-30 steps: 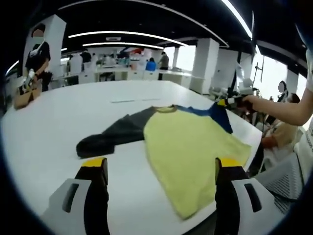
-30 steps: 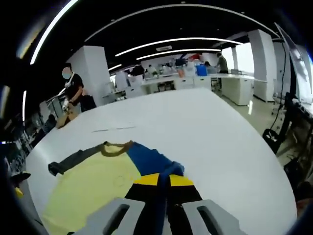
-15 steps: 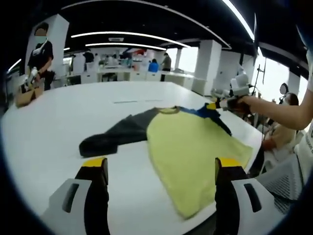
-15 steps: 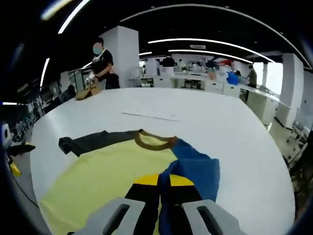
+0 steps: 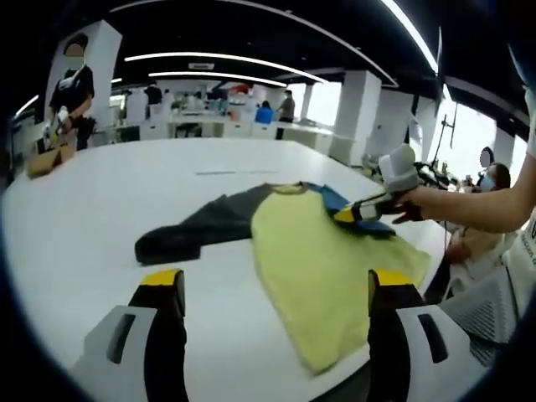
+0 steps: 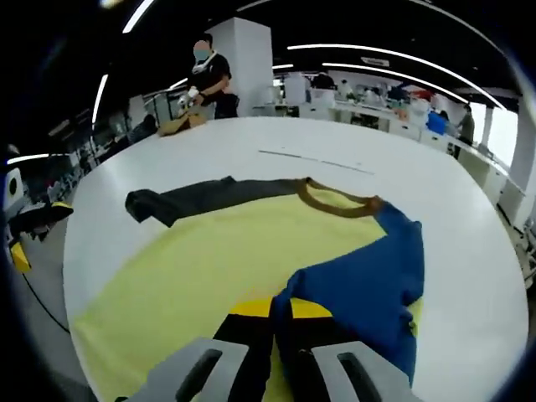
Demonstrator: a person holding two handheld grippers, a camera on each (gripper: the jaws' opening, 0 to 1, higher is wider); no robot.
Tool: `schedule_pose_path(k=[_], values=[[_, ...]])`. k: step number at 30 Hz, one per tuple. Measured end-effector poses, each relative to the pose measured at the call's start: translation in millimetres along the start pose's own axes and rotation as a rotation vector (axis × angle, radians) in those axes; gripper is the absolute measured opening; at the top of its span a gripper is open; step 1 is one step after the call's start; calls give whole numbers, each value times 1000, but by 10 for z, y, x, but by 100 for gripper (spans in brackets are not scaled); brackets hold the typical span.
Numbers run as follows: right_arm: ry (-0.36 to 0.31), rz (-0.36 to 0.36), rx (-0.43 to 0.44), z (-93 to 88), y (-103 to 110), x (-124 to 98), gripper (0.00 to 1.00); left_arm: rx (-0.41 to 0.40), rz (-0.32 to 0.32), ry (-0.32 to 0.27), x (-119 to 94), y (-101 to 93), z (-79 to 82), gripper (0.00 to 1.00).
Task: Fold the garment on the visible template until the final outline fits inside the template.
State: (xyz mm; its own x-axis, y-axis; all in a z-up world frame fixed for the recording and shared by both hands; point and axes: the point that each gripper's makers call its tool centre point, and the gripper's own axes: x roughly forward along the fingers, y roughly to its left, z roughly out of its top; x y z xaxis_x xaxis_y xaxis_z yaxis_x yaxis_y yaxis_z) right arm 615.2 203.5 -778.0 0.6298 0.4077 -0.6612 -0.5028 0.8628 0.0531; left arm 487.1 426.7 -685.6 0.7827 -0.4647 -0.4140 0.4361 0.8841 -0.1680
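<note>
Left gripper view: your left gripper hangs above the near part of the white table, its two yellow-tipped jaws spread wide and holding nothing.
Garment: the yellow T-shirt lies flat just ahead of those jaws, its hem toward you and its brown collar away from you.
Grey sleeve: the dark grey sleeve stretches out ahead and to the left of your left jaw, flat on the table.
Blue sleeve: the blue sleeve is lifted and drawn over the yellow body, its edge running down between your right jaws.
Right gripper: your right gripper has its jaws pressed together, pinching the blue sleeve; from the left gripper view you see it coming in from the right over the shirt, carried by your hand.
Template: you cannot make out any template outline under the shirt.
Background: a person in black stands beyond the far end of the table beside a cardboard box.
</note>
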Motion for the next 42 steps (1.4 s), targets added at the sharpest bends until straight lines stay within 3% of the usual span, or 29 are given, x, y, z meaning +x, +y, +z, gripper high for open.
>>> schedule_pose_path(k=[5, 11, 15, 20, 28, 33, 42], values=[[33, -7, -6, -148, 29, 48, 0, 4, 0, 1, -12, -11, -1, 87], [14, -6, -2, -118, 19, 27, 0, 3, 1, 1, -13, -7, -2, 88], [-15, 8, 84, -105, 30, 18, 2, 14, -6, 3, 3, -40, 11, 88], [-23, 45, 130, -67, 57, -40, 18, 41, 20, 3, 2, -1, 22, 98], [-50, 96, 171, 81, 26, -272, 43, 39, 23, 2, -19, 36, 34, 99], [-56, 97, 202, 111, -79, -443, 51, 43, 15, 6, -10, 4, 33, 99], [-38, 64, 239, -11, -328, -679, 59, 49, 6, 12, 1, -10, 9, 99]])
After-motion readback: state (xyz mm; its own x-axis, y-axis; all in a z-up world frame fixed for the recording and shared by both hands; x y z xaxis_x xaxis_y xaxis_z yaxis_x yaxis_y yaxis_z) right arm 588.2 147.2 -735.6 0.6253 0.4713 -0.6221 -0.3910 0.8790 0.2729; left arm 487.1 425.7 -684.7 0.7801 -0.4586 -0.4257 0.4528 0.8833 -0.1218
